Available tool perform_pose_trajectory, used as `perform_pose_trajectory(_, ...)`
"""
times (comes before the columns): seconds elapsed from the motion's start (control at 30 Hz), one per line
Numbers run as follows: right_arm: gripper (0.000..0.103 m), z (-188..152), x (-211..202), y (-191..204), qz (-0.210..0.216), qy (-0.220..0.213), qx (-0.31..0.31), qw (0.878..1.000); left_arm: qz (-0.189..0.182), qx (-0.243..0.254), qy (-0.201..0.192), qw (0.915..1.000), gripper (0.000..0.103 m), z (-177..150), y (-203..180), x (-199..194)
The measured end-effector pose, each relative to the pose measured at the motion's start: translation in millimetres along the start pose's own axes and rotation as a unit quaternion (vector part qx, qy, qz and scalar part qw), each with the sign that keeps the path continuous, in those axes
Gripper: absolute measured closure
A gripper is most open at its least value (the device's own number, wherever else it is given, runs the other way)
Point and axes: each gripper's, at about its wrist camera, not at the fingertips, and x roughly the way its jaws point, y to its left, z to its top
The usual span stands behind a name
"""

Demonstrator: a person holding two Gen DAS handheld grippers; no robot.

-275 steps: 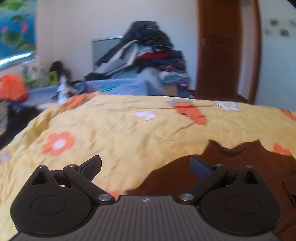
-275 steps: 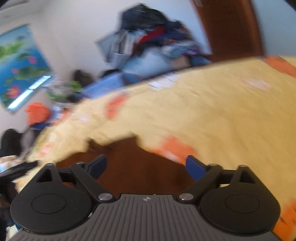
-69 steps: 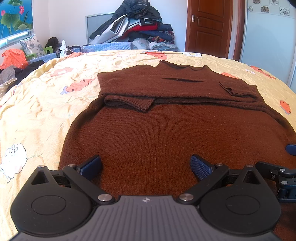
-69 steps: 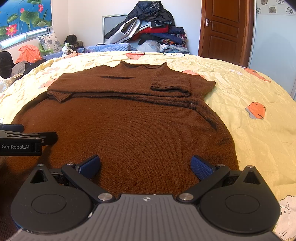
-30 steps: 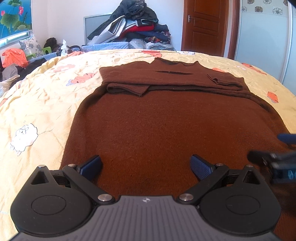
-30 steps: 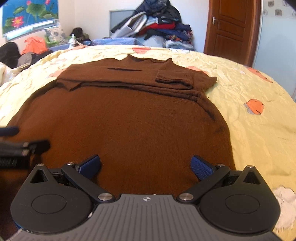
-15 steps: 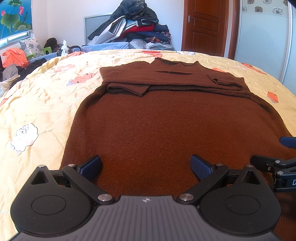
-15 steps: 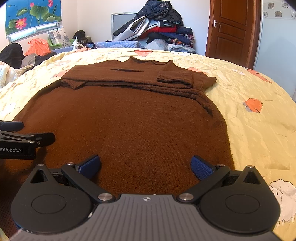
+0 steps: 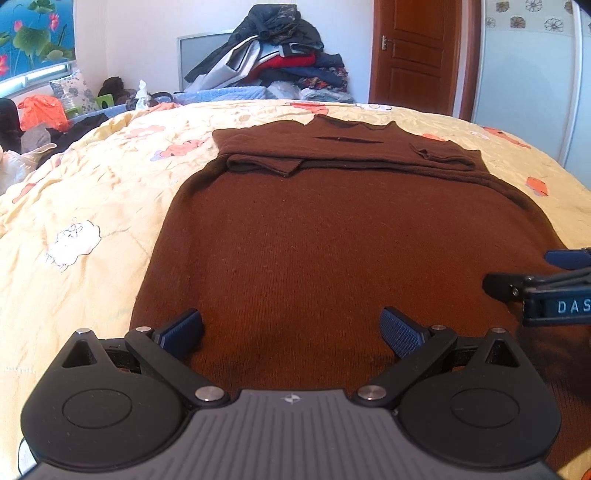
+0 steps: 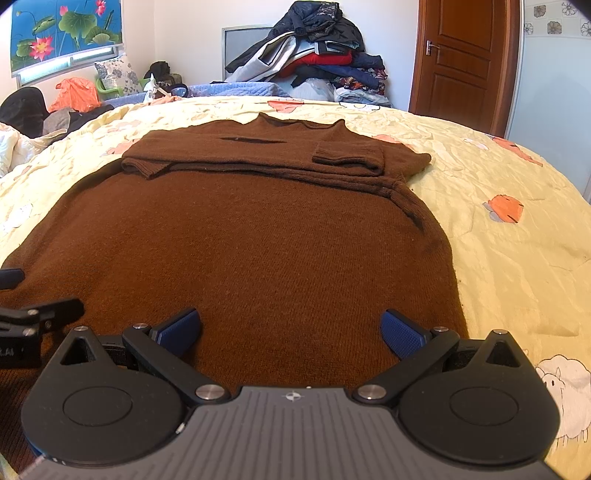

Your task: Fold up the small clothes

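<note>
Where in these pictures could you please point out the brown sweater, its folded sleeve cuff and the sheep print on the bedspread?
brown sweater (image 10: pixel 258 240): right wrist view, middle of the body panel.
folded sleeve cuff (image 10: pixel 347 155): right wrist view, ribbed end lying across the chest.
sheep print (image 9: pixel 74 243): left wrist view, the white body.

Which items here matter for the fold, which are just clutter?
In the job:
brown sweater
left gripper, open
right gripper, open
yellow bedspread, work surface

Lying about:
clothes pile
orange bag
wooden door
lotus picture
</note>
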Motion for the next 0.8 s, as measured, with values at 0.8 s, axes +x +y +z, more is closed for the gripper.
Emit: perform_pose_trajectory(0.8, 0.000, -41, -54, -2, 0.030, 0.002, -0.031, 0.999, -0.016, 0.026, -0.004, 0.9995, 0.000, -21, 3, -26)
